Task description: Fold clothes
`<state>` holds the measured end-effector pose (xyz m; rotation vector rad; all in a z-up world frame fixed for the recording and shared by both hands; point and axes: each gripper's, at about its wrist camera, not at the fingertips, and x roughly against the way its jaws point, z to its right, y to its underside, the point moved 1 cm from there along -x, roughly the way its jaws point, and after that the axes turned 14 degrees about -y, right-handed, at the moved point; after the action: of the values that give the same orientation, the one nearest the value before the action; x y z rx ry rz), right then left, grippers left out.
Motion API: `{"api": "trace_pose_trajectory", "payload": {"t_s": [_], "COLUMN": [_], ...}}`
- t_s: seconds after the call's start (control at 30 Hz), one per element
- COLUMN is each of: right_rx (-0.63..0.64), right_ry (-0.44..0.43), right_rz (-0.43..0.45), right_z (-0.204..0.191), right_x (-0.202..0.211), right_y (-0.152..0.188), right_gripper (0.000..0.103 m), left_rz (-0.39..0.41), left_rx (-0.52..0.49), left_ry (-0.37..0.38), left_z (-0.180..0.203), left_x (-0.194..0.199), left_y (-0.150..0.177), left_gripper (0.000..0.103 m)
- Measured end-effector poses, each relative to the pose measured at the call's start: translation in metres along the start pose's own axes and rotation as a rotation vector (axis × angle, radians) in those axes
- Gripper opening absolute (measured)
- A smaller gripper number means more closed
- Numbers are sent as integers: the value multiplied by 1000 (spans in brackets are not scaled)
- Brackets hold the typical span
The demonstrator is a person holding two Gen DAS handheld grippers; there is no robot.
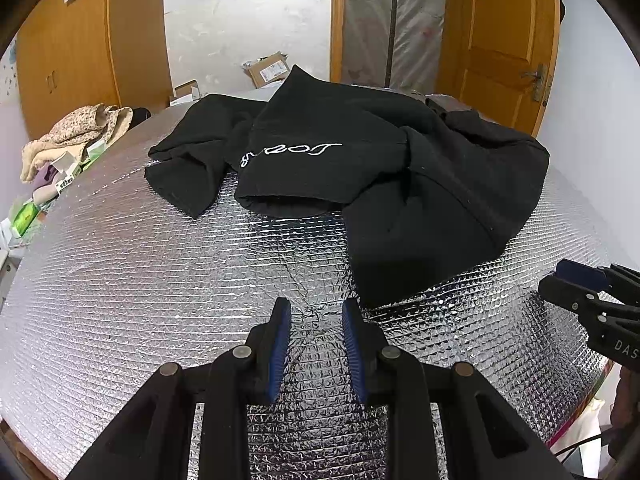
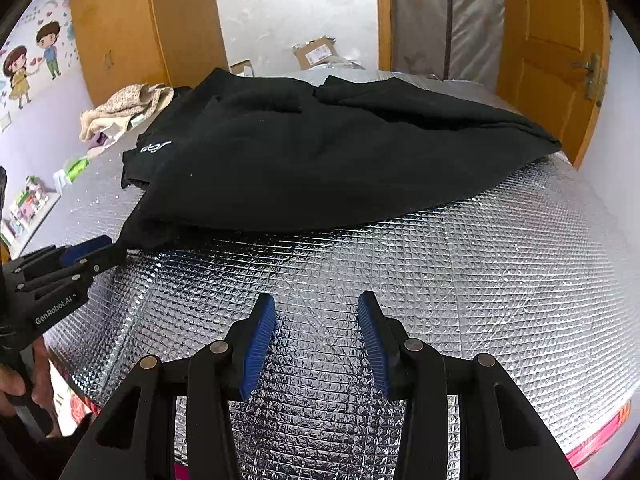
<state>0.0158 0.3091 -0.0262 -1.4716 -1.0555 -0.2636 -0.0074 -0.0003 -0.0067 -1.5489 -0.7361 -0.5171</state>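
Left wrist view: crumpled black fabric garment (image 1: 400,184) lies ahead-right on the silver quilted foil table (image 1: 160,280), hem nearest the left gripper (image 1: 316,320); right gripper (image 2: 316,316) close too, both empty, fingers apart.

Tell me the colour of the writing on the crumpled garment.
White, on the black garment; clearest in the left wrist view.

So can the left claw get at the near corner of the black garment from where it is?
Probably yes. The left claw is open, and only bare foil mat lies between it and the black garment, whose corner sits just ahead.
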Motion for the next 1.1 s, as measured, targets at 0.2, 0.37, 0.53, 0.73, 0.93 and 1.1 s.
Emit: {"api": "trace_pose_trajectory", "payload": {"t_s": [0.2, 0.37, 0.53, 0.73, 0.93, 1.1], "right_rx": [21, 5, -26, -44, -39, -13], "right_ry": [-24, -68, -103, -148, -168, -180], "right_rz": [4, 26, 42, 46, 54, 56], "right_z": [-6, -9, -9, -9, -14, -20], "right_x": [3, 8, 10, 10, 5, 2], "right_y": [0, 1, -8, -12, -20, -27], "right_gripper": [46, 46, 46, 46, 46, 46], "left_rz": [4, -2, -11, -6, 4, 55], "left_rx": [1, 11, 36, 68, 79, 83], "left_ry": [-10, -17, 1, 65, 95, 90], "left_z": [-1, -5, -13, -19, -17, -17], "left_x": [3, 6, 8, 17, 22, 24], "left_y": [0, 1, -1, -8, -17, -25], "left_gripper": [27, 27, 27, 27, 30, 34]}}
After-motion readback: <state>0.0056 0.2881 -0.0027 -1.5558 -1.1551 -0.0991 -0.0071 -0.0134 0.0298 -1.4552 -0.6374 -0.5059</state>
